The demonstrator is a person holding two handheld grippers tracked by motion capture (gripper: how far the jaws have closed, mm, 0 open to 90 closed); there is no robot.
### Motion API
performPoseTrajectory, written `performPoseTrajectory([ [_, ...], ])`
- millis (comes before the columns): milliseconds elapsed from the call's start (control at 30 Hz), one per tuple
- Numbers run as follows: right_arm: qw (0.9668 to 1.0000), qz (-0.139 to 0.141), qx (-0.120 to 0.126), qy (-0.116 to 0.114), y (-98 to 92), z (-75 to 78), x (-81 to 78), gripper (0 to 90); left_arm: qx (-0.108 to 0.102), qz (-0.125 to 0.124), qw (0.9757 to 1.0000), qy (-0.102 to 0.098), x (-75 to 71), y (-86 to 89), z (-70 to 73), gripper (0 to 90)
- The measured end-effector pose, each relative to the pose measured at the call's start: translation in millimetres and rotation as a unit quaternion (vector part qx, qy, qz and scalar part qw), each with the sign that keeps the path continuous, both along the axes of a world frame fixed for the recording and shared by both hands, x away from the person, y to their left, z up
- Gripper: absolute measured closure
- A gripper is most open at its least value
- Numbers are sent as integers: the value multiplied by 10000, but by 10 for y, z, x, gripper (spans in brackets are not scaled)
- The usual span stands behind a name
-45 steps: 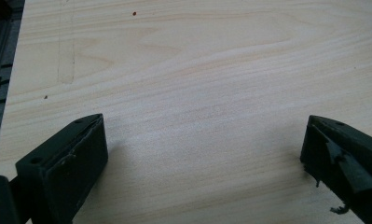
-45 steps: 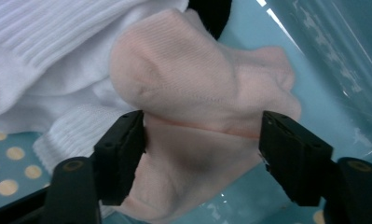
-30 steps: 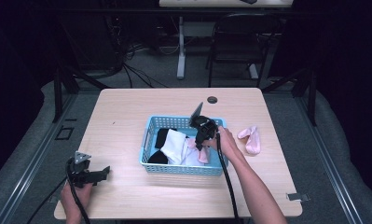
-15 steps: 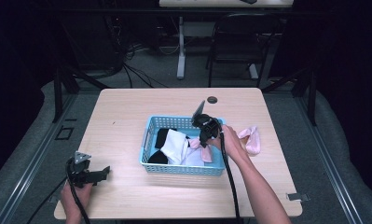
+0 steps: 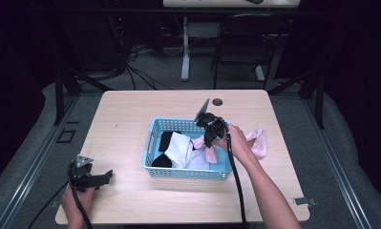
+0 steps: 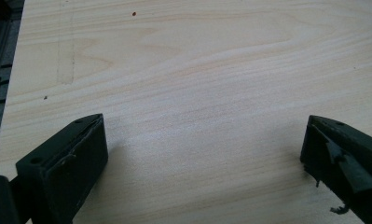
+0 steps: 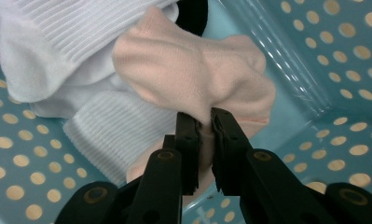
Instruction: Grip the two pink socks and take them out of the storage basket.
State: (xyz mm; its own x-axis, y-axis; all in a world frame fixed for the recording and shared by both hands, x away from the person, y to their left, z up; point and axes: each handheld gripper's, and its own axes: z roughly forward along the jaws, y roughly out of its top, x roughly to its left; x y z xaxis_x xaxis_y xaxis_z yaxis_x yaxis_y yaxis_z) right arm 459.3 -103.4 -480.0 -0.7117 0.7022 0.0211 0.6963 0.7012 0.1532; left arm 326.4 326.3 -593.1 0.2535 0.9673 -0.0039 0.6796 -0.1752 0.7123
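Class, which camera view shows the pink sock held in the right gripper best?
The right gripper view: the pink sock is large, pinched in the right gripper. The high view shows it small at the basket; the left gripper view shows bare table.

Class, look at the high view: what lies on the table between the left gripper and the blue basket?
Nothing: between the left gripper and the blue basket, the high view shows bare wooden table.

Lab-like recording room: dark surround, floor cables [image 5: 131,71], bare wooden table [image 5: 131,119], empty chair [image 5: 245,38].
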Motion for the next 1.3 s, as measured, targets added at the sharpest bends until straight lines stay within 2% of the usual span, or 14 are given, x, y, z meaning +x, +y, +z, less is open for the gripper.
performPoseTrajectory([
  [200, 10000, 22, -18, -7, 3, 62, -17, 817, -1, 1, 10000, 0, 0, 0, 0, 6],
  [367, 9999, 14, 81, -120, -2, 135, -38, 817, 0, 1, 10000, 0, 0, 0, 0, 6],
  [467, 9998, 42, 100, -175, -6, 242, -68, 817, -1, 2, 10000, -2, 0, 0, 0, 6],
  [533, 9999, 34, 90, -134, -5, 276, -77, 817, -1, 1, 10000, -1, 0, 0, 0, 6],
  [567, 9997, 89, 89, -223, -19, 333, -90, 817, -1, 1, 10000, 0, 0, 0, 0, 6],
  [633, 9996, 5, 166, -243, -19, 357, -112, 817, -1, 0, 10000, -1, 0, 0, 0, 6],
  [667, 9997, 68, 88, -223, -34, 444, -124, 817, -1, 1, 10000, 0, 0, 0, 0, 6],
  [700, 9997, 68, 88, -223, -34, 444, -124, 817, -1, 1, 10000, 0, 0, 0, 0, 6],
  [733, 9994, 60, 170, -295, -45, 462, -137, 817, -1, 0, 10000, 0, 0, 0, 0, 6],
  [767, 9995, 75, 115, -279, -54, 504, -146, 817, -1, 1, 10000, 0, 0, 0, 0, 6],
  [867, 9991, 63, 195, -358, -100, 624, -191, 817, 1, 0, 10000, 0, 0, 0, 0, 6],
  [967, 9988, 99, 214, -434, -131, 669, -206, 817, 0, 2, 10000, 0, 0, 0, 0, 6],
  [1167, 9984, -4, 223, -528, -246, 862, -239, 816, 0, 0, 10000, 0, 0, 0, 0, 6],
  [1300, 9979, -28, 232, -604, -314, 922, -244, 816, -2, 2, 10000, -1, 0, 0, 0, 6],
])
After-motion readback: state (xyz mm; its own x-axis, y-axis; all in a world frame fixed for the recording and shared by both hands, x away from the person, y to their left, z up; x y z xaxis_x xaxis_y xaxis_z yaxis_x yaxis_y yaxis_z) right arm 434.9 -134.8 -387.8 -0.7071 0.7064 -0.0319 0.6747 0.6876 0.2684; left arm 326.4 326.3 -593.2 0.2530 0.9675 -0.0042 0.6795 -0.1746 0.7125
